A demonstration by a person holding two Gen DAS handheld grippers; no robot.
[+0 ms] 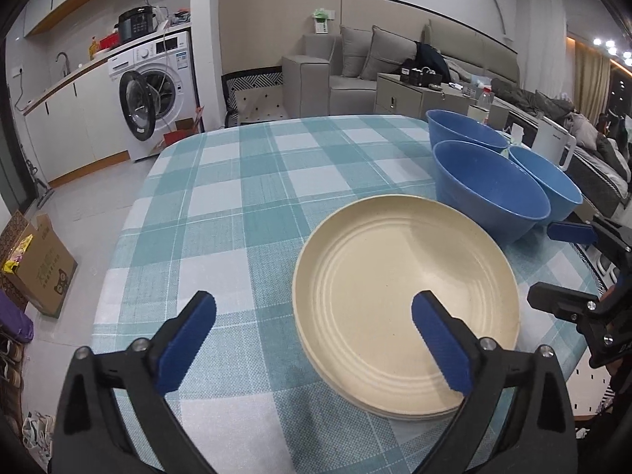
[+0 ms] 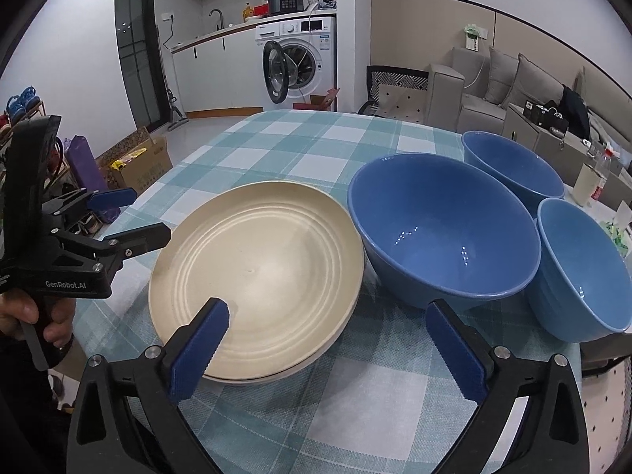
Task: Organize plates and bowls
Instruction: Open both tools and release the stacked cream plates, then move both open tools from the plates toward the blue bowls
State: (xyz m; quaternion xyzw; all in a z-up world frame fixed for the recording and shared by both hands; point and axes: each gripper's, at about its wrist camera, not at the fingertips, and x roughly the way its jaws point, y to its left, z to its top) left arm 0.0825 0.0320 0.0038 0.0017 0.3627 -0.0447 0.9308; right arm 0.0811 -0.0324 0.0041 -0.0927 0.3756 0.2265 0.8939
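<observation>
- The tablecloth (image 2: 300, 146) is a teal-and-white check with thin white lines.
- The stacked plates (image 2: 260, 272), just ahead of the right gripper's (image 2: 330, 341) left finger, are plain cream.
- The three bowls (image 2: 442, 229), ahead and to its right, are blue.
- Both grippers have black frames and dark blue pads (image 2: 199, 351).
- The washing machine (image 2: 304, 59) far ahead is white.
</observation>
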